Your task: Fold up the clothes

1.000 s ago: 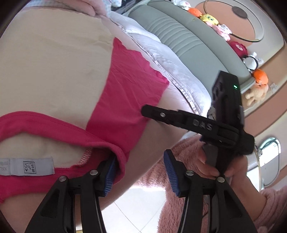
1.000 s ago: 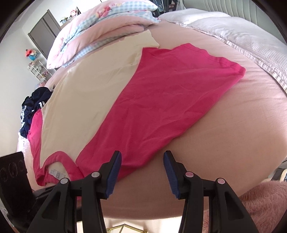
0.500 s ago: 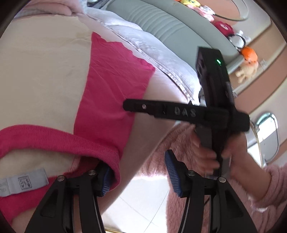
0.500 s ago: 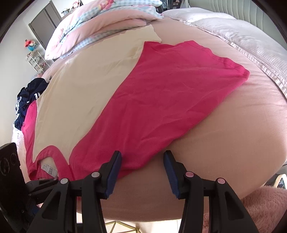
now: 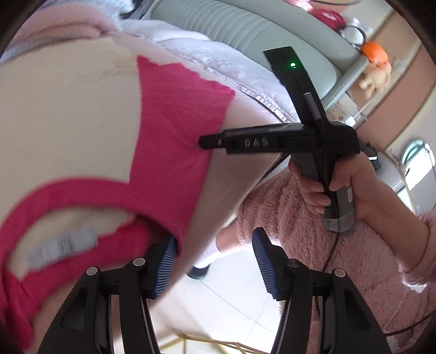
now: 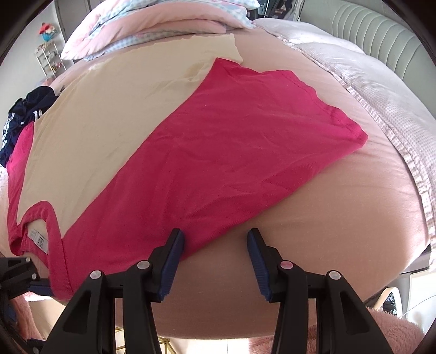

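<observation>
A cream and pink T-shirt point(image 6: 207, 152) lies flat on the pink bed point(image 6: 340, 217), collar and grey label point(image 6: 39, 241) toward the near left edge. It also shows in the left wrist view point(image 5: 169, 141). My left gripper point(image 5: 214, 261) is open at the bed's near edge, its left pad point(image 5: 164, 265) against the shirt's shoulder by the collar. My right gripper point(image 6: 215, 261) is open, its left pad point(image 6: 171, 264) at the pink sleeve's near hem. The right gripper also shows in the left wrist view point(image 5: 272, 141), held in a hand.
Folded pink and checked bedding point(image 6: 163, 24) is piled at the far side. A dark garment point(image 6: 24, 114) lies at the far left. A grey headboard point(image 6: 368, 30) and white quilt point(image 6: 381, 89) are on the right. Tiled floor point(image 5: 226, 294) lies below the bed edge.
Both grippers have moved closer to the shirt's near edge. The left gripper's pad now sits at the shoulder fabric. The right gripper has shifted toward the sleeve hem. Both stay open.
</observation>
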